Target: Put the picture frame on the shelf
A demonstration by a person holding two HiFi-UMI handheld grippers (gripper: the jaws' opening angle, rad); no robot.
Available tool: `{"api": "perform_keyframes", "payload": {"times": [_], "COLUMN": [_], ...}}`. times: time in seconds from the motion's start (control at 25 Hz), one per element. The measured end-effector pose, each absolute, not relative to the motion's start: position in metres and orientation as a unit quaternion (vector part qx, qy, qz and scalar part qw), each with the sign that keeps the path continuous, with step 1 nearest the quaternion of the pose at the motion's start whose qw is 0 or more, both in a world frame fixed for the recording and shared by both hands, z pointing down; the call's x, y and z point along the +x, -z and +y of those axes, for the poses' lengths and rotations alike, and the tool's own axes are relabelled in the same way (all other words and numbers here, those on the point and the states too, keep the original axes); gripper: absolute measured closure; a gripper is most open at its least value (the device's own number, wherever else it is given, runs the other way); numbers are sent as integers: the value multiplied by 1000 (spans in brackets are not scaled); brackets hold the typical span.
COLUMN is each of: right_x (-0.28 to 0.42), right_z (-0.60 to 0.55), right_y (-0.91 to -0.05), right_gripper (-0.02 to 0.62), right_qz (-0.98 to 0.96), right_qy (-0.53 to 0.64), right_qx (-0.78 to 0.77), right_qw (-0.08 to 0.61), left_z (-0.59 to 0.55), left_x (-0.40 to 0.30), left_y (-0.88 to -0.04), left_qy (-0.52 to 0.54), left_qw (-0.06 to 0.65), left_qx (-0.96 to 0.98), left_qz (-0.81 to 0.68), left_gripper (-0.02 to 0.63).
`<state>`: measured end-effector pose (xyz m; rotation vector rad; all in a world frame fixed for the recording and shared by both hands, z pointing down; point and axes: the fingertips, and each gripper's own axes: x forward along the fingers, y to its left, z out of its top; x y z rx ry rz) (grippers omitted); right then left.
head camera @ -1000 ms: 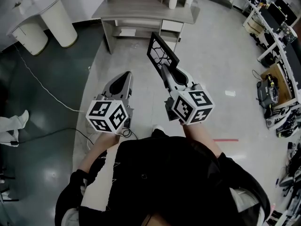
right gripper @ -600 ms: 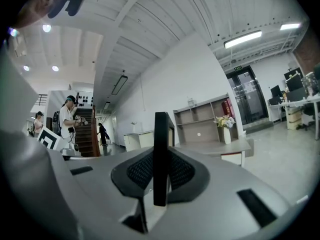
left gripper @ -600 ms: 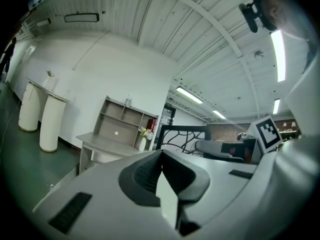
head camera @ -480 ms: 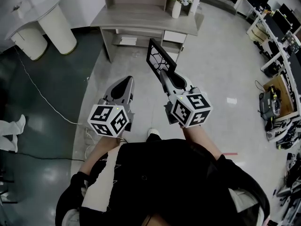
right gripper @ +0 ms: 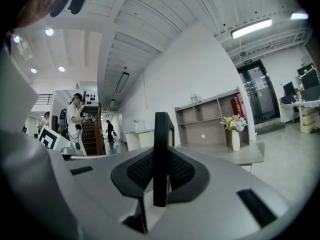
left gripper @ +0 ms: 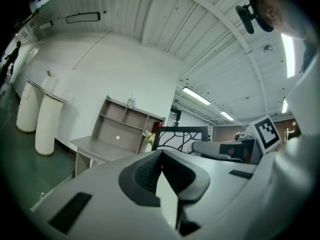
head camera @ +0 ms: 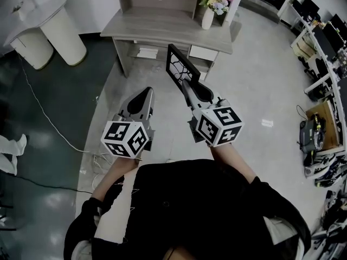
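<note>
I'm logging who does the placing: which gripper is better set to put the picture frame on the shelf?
Right. The right gripper is shut on the picture frame, held upright toward the shelf. The left gripper is shut, with nothing between its jaws.

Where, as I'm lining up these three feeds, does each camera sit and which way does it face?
Head view: on the person's head, looking steeply down at the floor and shelf; shows both forearms, left gripper, right gripper.
Left gripper view: on the left gripper, looking along its shut, empty jaws toward the shelf.
Right gripper view: on the right gripper, looking along jaws clamped on the picture frame.
Shared: all three show shelf and picture frame.
</note>
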<state>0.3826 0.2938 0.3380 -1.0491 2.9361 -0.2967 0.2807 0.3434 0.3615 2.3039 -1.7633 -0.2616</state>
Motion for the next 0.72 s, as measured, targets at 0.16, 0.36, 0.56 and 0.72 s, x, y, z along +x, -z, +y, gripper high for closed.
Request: {"api": "perform_keyframes", "payload": {"times": [0.16, 0.36, 0.56, 0.72], "right_x": [382, 385, 387, 387], "right_z": [267, 248, 241, 234], "right_y": [-341, -353, -363, -359], "right_gripper": [541, 541, 541, 541], "right_qz": [941, 943, 943, 944], "right_qy": [101, 111, 121, 123], "right_qx": [-324, -314, -309, -306], "right_qw": [7, 11, 11, 19], "left_z": [319, 308, 303, 295], "left_x": [280, 283, 277, 281], "left_y": [-365, -372, -380, -375], "left_qy": [93, 96, 91, 87], "left_qw": [116, 113, 122, 118], "left_qx": [777, 771, 760, 767], "left_qz": [-612, -620, -631, -625], "left_gripper": [595, 594, 594, 594]}}
